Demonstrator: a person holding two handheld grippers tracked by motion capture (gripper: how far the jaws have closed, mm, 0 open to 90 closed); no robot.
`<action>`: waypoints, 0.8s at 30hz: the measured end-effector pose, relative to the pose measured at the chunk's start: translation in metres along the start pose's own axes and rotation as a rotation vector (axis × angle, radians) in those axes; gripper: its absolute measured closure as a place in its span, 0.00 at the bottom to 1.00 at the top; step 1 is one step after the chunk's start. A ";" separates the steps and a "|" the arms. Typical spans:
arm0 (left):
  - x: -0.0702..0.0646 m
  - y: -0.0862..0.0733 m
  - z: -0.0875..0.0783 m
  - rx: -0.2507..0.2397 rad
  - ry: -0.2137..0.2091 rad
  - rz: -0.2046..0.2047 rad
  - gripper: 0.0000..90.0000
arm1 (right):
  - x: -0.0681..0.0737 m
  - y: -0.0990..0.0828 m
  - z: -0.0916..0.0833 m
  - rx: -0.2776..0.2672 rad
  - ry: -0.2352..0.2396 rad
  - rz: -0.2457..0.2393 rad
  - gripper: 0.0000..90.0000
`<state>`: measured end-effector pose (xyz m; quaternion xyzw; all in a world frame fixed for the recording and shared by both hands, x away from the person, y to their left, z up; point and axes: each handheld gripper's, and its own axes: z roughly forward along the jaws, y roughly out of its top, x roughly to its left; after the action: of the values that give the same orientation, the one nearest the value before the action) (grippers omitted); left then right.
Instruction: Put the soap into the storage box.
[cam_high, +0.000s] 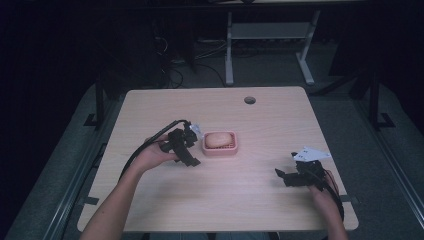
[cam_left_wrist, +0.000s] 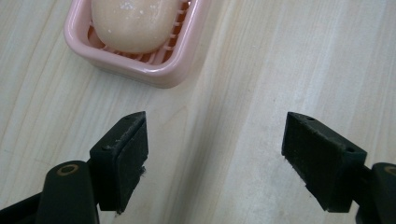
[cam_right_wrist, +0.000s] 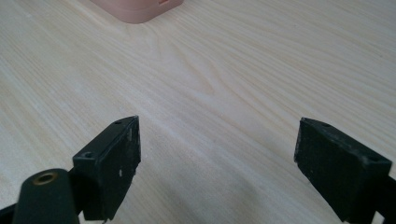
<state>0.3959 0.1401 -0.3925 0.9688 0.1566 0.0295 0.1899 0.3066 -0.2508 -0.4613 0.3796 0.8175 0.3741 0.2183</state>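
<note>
Left gripper view shows the pink soap dish at 11 o'clock from the left gripper (jaws wide apart, holding nothing); a pale soap bar lies inside.

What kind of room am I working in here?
Probably a lab or workshop test bay rather than a home: a bare wooden table with a cable hole, a metal-framed bench behind it, and loose cables on the floor.
</note>
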 end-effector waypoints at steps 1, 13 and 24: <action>-0.001 -0.001 0.000 -0.003 -0.001 -0.006 0.25 | 0.000 0.000 0.000 0.001 -0.001 -0.001 0.15; -0.012 -0.018 -0.004 -0.014 0.004 -0.011 0.25 | 0.001 0.000 0.002 0.012 -0.003 -0.005 0.15; -0.022 -0.037 -0.004 -0.030 0.018 -0.029 0.25 | 0.001 0.000 0.003 0.018 -0.003 -0.014 0.15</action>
<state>0.3640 0.1673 -0.4023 0.9631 0.1719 0.0378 0.2034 0.3078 -0.2483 -0.4637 0.3763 0.8232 0.3646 0.2185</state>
